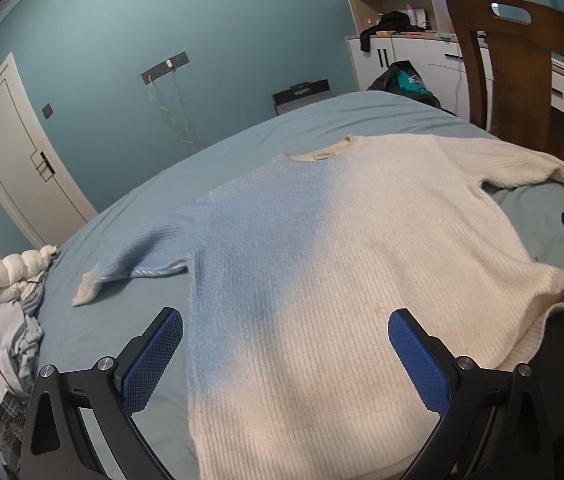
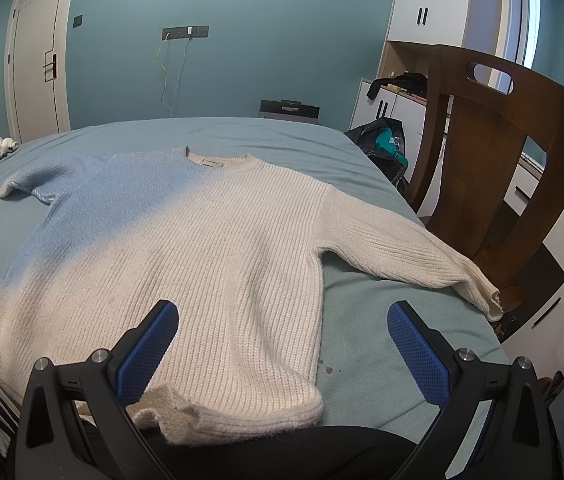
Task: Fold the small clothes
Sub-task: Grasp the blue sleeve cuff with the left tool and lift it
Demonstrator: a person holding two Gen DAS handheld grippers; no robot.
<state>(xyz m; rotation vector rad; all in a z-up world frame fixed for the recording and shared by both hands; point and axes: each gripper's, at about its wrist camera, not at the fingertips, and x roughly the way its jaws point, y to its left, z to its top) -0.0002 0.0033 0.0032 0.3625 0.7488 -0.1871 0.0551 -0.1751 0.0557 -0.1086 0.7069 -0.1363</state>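
Currently your left gripper (image 1: 286,354) hangs with its blue pads spread wide and nothing between them, over the lower hem area of the sweater (image 1: 322,248), which lies flat and face-up on the blue bed sheet (image 1: 129,220), both sleeves out. Your right gripper (image 2: 284,346) is equally wide and empty, low centre of its frame, above the hem's right corner. Only the left view shows the pile of clothes (image 1: 9,312) heaped at the lower left edge; the right view catches just a white puffy piece of it at mid left. Only the right view shows small dark spots (image 2: 329,367) on the sheet beside the hem, and a lit device cut off at the lower right corner. A wooden chair (image 2: 498,168) stands at the right in both. The neck label (image 2: 210,163) carries writing too small to read. The sweater's near hem is partly hidden by the gripper bodies.
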